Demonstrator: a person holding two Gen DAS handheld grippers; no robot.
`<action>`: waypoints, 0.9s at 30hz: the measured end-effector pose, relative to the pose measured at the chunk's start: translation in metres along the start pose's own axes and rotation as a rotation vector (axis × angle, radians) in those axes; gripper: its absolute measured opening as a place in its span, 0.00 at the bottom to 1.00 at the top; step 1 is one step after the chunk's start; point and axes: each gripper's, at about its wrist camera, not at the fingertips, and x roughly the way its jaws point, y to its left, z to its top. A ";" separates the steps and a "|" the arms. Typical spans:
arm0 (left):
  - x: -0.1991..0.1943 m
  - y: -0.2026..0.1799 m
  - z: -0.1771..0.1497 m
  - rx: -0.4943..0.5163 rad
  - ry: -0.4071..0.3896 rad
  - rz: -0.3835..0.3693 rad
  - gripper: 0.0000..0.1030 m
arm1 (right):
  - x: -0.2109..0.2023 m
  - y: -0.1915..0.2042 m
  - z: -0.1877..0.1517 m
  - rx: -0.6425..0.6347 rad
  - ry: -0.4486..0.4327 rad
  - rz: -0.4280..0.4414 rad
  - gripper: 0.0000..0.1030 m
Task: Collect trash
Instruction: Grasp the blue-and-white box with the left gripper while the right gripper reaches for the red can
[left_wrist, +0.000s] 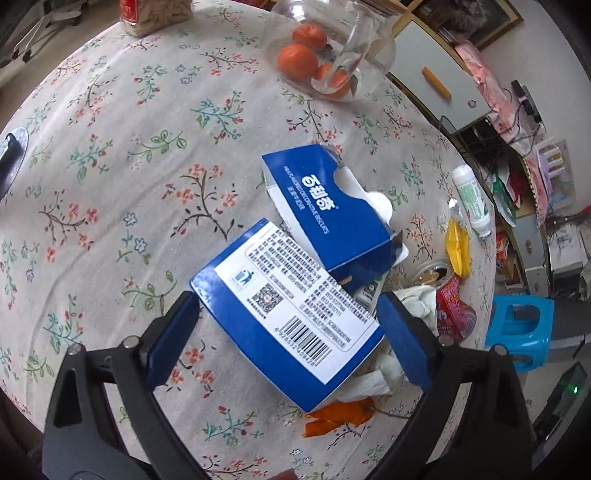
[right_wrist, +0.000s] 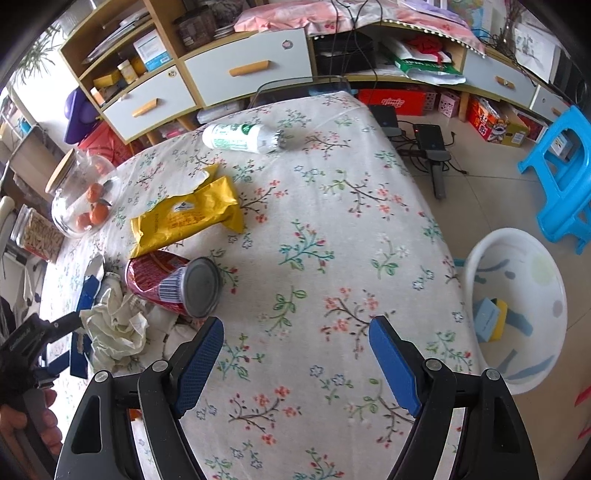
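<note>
**Left claw straddles the near blue box; right claw waits over bare cloth**

Left gripper (left_wrist: 288, 328) hangs steeply over the table with its jaws wide apart, one blue pad on each side of the nearer blue carton (left_wrist: 288, 306). That carton lies label-up, barcode showing, and its long axis runs slantwise between the pads from upper left to lower right, so the jaws look set to close across its shorter width. I cannot tell whether either pad touches the cardboard; nothing is clamped.

Right gripper (right_wrist: 295, 358) also stands open and empty, above a bare stretch of the flowered tablecloth (right_wrist: 332, 229). The litter lies to its left: the left hand is plainly the nearer one for the carton, while the tipped red can (right_wrist: 173, 284) sits just up and left of the right claw's left pad.

Counting what I can see:
- two blue cartons: the near one, and a second, torn-open carton (left_wrist: 332, 218) just beyond it, apparently overlapping it
- one red can on its side
- one yellow wrapper (right_wrist: 184, 218), crumpled flat
- one white bottle (right_wrist: 240, 138) lying down near the far edge
- a heap of crumpled tissue (right_wrist: 114, 328), count unclear
- one scrap of orange peel (left_wrist: 336, 415) peeking from under the near carton

On the floor to the right stands one white basin (right_wrist: 517, 317), likely the place for the trash, with a couple of items already inside.
</note>
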 end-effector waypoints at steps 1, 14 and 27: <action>-0.001 0.001 -0.002 0.014 0.005 -0.008 0.90 | 0.001 0.003 0.001 -0.005 0.002 0.006 0.80; -0.025 0.035 -0.013 0.172 -0.014 0.011 0.69 | 0.018 0.064 0.006 -0.073 0.013 0.144 0.95; -0.050 0.076 -0.013 0.250 -0.084 0.062 0.69 | 0.053 0.091 0.022 -0.062 -0.023 0.128 0.95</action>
